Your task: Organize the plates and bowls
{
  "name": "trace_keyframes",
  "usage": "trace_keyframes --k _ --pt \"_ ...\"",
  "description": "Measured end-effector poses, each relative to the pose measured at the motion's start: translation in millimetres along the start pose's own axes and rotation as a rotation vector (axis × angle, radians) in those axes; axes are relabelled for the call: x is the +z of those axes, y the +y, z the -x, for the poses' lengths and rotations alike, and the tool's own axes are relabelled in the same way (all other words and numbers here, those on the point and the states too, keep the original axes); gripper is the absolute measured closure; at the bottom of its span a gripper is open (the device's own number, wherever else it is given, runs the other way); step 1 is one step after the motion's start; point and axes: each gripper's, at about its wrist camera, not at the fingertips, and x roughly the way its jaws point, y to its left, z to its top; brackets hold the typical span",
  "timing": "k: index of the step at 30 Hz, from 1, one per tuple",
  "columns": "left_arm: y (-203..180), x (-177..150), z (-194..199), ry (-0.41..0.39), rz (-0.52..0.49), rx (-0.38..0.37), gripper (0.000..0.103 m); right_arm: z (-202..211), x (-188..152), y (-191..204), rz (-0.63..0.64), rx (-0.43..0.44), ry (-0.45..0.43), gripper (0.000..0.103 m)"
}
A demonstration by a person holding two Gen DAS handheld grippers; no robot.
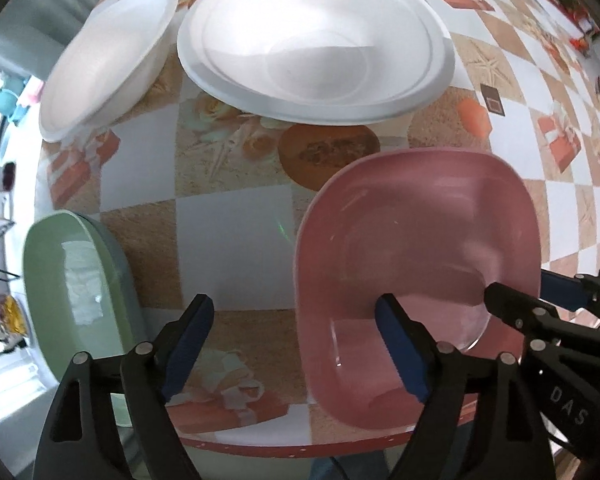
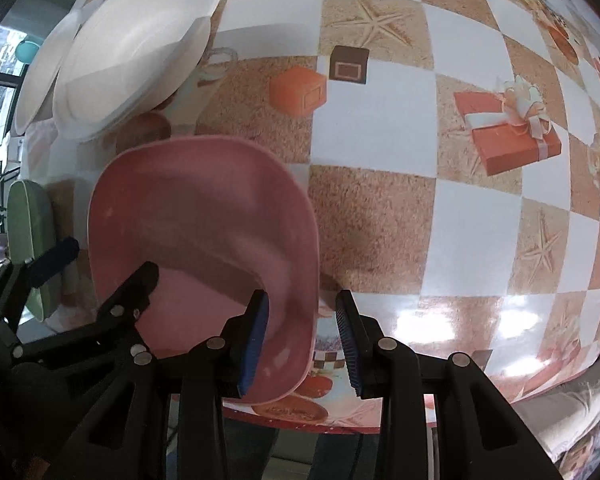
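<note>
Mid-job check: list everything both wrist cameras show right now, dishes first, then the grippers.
pink bowl: one, pink, squarish, near table edge, right of centre
green bowl: one, pale green, near left edge of the table
large white dish: one, white, far centre; a second rim shows under it, possibly a stacked plate
white plate: one, white, far left, beside the large dish
tablecloth: one, white and tan checks with orange gift-box and starfish prints, covers the table
left gripper: one, black with blue pads, jaws open wide, straddling the pink bowl's left rim
right gripper: one, black with blue pads, jaws narrower, straddling the pink bowl's right rim, gap visible
</note>
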Motion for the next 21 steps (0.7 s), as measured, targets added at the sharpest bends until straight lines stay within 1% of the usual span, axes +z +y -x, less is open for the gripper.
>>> trace_keyframes --k 3,4,5,6,7,8,9,10,11,13,16,17,20,21 --pt "7.1 -0.7 -2.3 -0.001 0.022 -0.016 0.012 -0.1 0.7 0.9 -0.006 0.009 -0.001 0.064" --pt "12.3 -1.4 -4.2 0.001 0.039 -0.034 0.008 -0.5 0.7 1.5 -0.015 0.025 -0.004 0.061" --pt "19.5 -4.6 -7.4 0.009 0.058 -0.038 0.001 0.0 0.1 -3.0 -0.025 0.052 -0.007 0.054" --pt "30.2 -7.0 -13.3 0.028 0.094 -0.040 0.000 1.1 1.4 -6.6 -0.039 0.074 -0.002 0.047" --pt "45.1 -13.5 -20.2 0.035 0.125 -0.070 0.000 5.0 6.2 -14.6 -0.054 0.074 0.020 0.021" --pt "51.4 -14.1 -19.8 0.027 0.149 -0.065 0.000 -0.8 -3.1 -20.0 -0.089 0.052 0.074 0.000" --pt "54.2 -14.4 -19.7 0.026 0.152 -0.066 0.000 -7.9 -5.0 -26.6 -0.112 0.010 0.112 0.000" --pt "54.8 -14.6 -19.5 0.025 0.143 -0.065 0.000 -10.2 -7.2 -29.6 -0.111 -0.052 0.121 0.000" --pt "55.1 -13.5 -19.5 0.021 0.136 -0.064 0.000 -6.9 -9.3 -30.4 -0.105 -0.047 0.091 0.000" --pt "50.3 -13.0 -19.0 0.012 0.120 -0.063 0.000 -5.8 -11.6 -27.6 -0.077 -0.060 0.084 0.000" --pt "43.5 -13.1 -20.3 0.002 0.118 -0.064 0.000 -3.3 -10.6 -28.9 -0.082 -0.057 0.091 0.000" --pt "27.2 -8.4 -21.6 0.004 0.119 -0.065 0.000 -2.5 -10.3 -28.8 -0.083 -0.057 0.093 0.000" --pt "28.2 -11.8 -22.4 0.008 0.118 -0.065 0.000 -4.5 -3.4 -33.1 -0.085 -0.057 0.105 0.000" --pt "24.6 -6.2 -24.0 0.011 0.117 -0.066 0.000 -9.5 -1.6 -31.4 -0.086 -0.057 0.112 0.000"
